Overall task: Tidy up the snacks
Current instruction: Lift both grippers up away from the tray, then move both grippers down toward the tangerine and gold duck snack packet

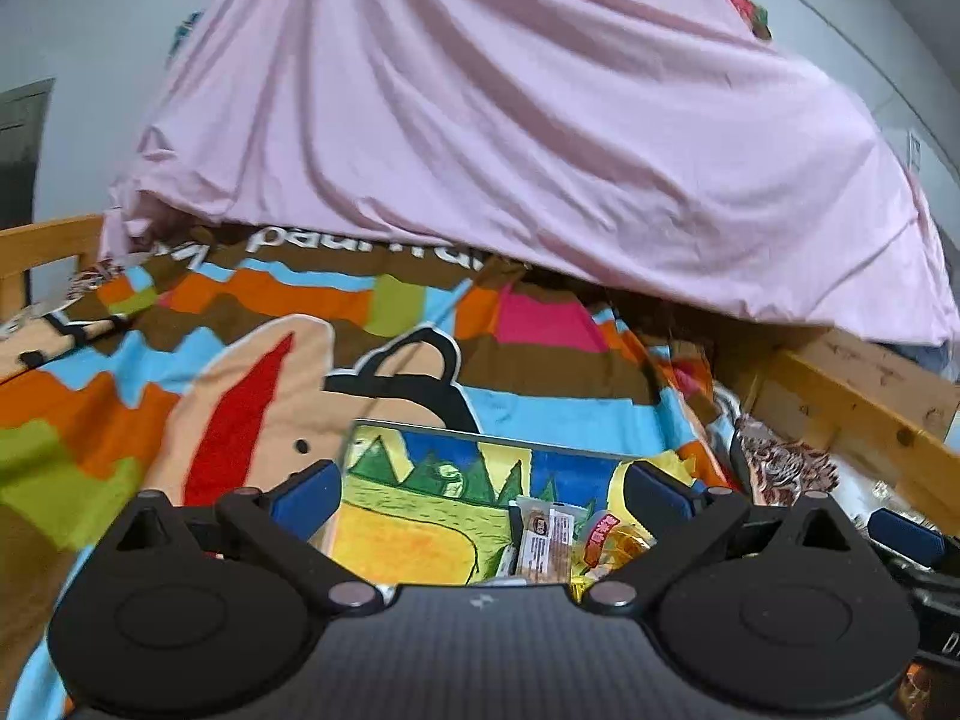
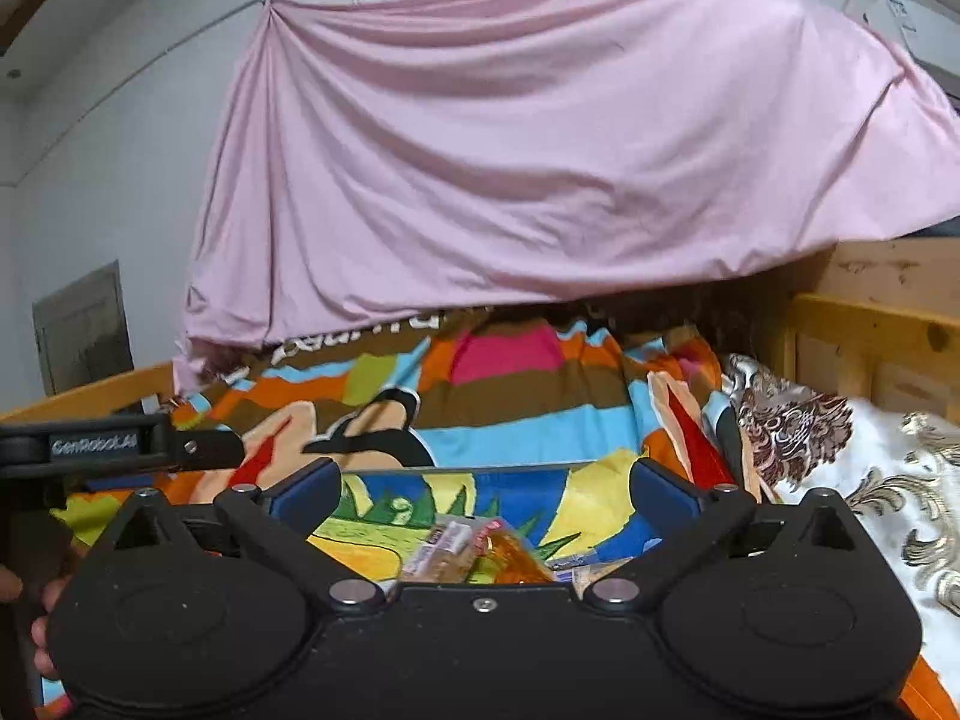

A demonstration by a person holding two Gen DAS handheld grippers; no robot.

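Both tools stood with their fingers spread wide and nothing between them: the left tool and the right tool each hovered over a bed covered by a bright cartoon blanket. The snacks lay in a small heap inside a shallow box with a clear rim and a colourful drawing on its floor. From the right wrist the same heap showed as a wrapped bar beside an orange crinkly packet, low between the spread fingers. A pink sheet hung behind, over the wooden bed frame.

The packets overlapped, so a closing tool could easily have caught two wrappers at once, or pinched only a loose edge of film and let the snack slip out. The box rested on soft bedding; pressing down on one side might have tipped it and spilled the heap. The two tools were near each other and could have collided
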